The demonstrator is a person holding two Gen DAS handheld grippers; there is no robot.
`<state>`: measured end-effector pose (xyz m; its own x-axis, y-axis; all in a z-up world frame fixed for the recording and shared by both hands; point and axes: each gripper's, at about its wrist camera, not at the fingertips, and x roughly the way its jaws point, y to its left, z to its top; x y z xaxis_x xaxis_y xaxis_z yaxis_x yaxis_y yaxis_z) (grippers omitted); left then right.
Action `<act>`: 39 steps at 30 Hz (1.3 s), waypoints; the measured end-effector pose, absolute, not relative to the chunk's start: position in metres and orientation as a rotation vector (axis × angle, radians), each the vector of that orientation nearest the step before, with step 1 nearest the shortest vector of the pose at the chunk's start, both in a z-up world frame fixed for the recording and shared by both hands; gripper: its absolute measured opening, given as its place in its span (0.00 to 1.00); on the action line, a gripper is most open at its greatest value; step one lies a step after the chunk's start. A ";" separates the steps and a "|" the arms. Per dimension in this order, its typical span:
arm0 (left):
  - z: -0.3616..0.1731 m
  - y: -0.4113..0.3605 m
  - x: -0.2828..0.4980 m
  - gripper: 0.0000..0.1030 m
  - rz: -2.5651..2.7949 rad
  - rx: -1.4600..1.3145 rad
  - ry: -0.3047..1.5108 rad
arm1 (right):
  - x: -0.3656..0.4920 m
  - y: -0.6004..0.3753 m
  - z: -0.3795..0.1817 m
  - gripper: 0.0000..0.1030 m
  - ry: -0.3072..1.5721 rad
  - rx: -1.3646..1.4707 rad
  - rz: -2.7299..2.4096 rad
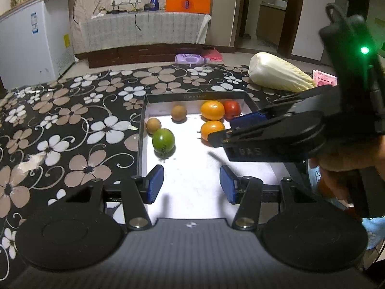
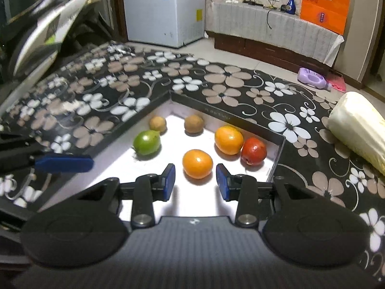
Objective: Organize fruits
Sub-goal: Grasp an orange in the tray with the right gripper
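A black-rimmed tray point(image 1: 195, 96) with a white floor holds two brown fruits point(image 1: 178, 113), a green one point(image 1: 163, 140), a red one point(image 1: 232, 109) and two orange ones. My left gripper point(image 1: 191, 184) hangs open over the tray's near end with nothing between its fingers. My right gripper point(image 2: 196, 180) is open, low in the tray. The nearer orange fruit point(image 2: 197, 163) sits right at its fingertips, in the gap, with a little space on both sides. In the left wrist view the right gripper point(image 1: 226, 130) reaches in from the right and partly covers that orange fruit point(image 1: 211, 127).
The tray point(image 2: 216, 113) lies on a black floral tablecloth point(image 1: 72, 120). A white cabbage point(image 1: 279, 74) point(image 2: 358, 132) rests on the cloth beyond the tray's right side, beside a pink paper point(image 1: 324, 79). A hand point(image 1: 336, 168) holds the right gripper. A white freezer point(image 2: 163, 9) stands behind.
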<state>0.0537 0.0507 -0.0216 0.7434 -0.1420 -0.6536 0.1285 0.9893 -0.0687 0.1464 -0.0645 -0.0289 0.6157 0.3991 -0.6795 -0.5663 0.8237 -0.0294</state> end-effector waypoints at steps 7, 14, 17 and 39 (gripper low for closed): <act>-0.021 0.049 0.057 0.56 -0.181 -0.014 0.703 | 0.163 -0.055 -0.040 0.38 0.741 -0.284 0.565; -0.026 0.051 0.070 0.56 -0.142 -0.031 0.730 | 0.166 -0.053 -0.040 0.33 0.751 -0.295 0.571; -0.027 0.051 0.076 0.56 -0.125 -0.029 0.743 | 0.166 -0.062 -0.033 0.33 0.739 -0.259 0.569; -0.036 0.049 0.141 0.56 -0.038 0.010 0.752 | 0.150 -0.094 -0.001 0.33 0.682 -0.203 0.599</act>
<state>0.1407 0.0486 -0.0362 0.7295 -0.0309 -0.6833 0.0383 0.9993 -0.0043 0.1504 -0.0944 -0.0014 0.6170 0.4517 -0.6444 -0.5802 0.8143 0.0153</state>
